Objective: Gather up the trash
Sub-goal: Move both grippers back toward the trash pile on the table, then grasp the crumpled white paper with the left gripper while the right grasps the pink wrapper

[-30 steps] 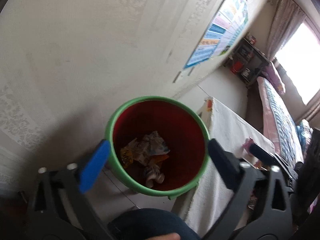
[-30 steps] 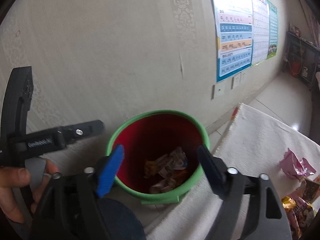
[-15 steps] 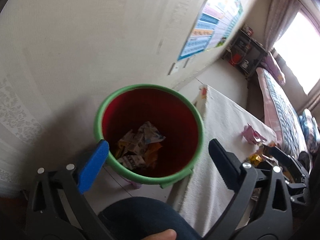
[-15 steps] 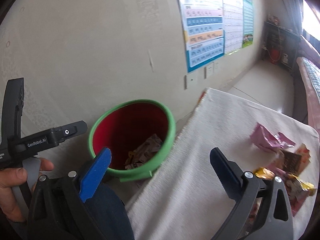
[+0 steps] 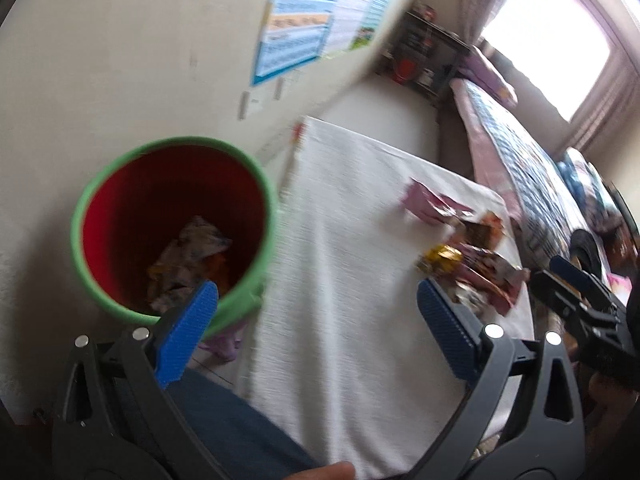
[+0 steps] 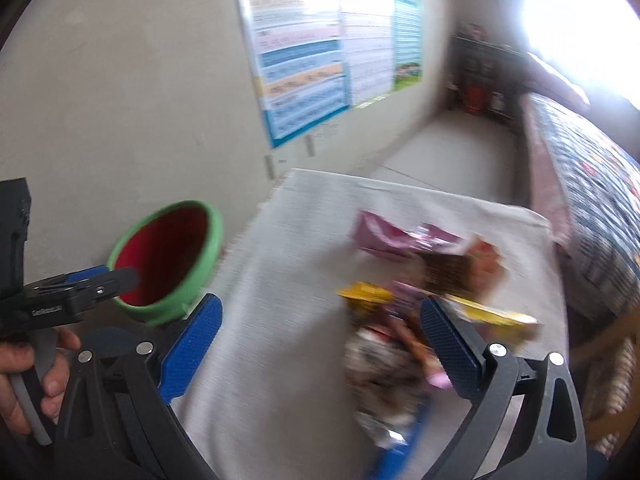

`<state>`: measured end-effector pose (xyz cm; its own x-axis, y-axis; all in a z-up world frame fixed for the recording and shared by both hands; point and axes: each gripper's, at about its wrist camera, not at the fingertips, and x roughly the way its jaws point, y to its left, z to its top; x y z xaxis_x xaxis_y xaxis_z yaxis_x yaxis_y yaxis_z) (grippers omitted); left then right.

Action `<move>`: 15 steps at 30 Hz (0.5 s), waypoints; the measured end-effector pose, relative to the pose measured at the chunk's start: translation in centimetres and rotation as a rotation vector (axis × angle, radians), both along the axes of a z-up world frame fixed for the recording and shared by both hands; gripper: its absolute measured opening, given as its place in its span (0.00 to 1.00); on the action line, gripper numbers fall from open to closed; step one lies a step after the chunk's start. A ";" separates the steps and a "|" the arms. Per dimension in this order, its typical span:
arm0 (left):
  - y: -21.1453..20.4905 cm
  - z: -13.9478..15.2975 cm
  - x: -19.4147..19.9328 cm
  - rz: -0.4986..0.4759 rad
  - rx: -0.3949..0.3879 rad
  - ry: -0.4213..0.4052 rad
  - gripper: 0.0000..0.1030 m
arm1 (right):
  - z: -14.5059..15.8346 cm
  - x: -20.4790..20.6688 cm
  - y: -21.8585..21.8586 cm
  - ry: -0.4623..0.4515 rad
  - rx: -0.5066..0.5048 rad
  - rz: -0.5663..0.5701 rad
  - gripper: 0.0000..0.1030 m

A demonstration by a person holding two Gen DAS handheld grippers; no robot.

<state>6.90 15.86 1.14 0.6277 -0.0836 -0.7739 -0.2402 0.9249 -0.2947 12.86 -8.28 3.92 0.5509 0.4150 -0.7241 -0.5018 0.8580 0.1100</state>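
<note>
While both pairs of tongs stand wide open and hold nothing, the trash is split between two places. The left tongs (image 5: 316,320) hang above the near left part of the tabletop (image 5: 344,264), which is covered by a white cloth, and their blue pads (image 5: 188,332) are spread well apart with only cloth showing between them. The right tongs (image 6: 320,348) are just as wide and point down at a pile of wrappers (image 6: 404,320) lying toward the right edge of the tabletop (image 6: 280,264). Nothing is pinched between their pads.

At the far end of the pile is a pink wrapper (image 6: 384,236), with a brown and orange packet (image 6: 460,268) beside it and a yellow one (image 6: 368,294) nearer the camera. The nearest pieces are too blurred to tell apart, though they look like crumpled foil or printed packets. Seen from the left wrist, the same pile (image 5: 468,256) sits close to the right edge.

A bin (image 5: 172,232) with a green outside and a red inside stands on the floor against the wall, just beside the left edge of the tabletop. Crumpled wrappers (image 5: 192,256) already lie in its bottom. A hand (image 6: 24,376) grips the left tool's handle at the lower left of the right wrist view. Posters (image 6: 320,60) hang on the wall behind the bin (image 6: 168,256).
</note>
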 end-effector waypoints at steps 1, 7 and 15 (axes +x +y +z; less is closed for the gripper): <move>-0.6 -0.1 0.3 -0.013 -0.004 0.002 0.95 | -0.1 0.1 -1.0 0.002 -0.003 -0.016 0.93; -5.5 -0.3 1.9 -0.116 -0.019 0.005 0.95 | -1.0 0.3 -6.7 0.010 -0.019 -0.107 0.93; -10.7 -1.1 3.2 -0.232 -0.027 0.024 0.95 | -2.1 0.4 -11.0 0.046 0.002 -0.164 0.93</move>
<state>10.11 5.13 0.08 0.5709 -0.2446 -0.7837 -0.0291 0.9480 -0.3170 13.25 -19.24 1.82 0.5774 0.3241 -0.7494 -0.3495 0.9276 0.1318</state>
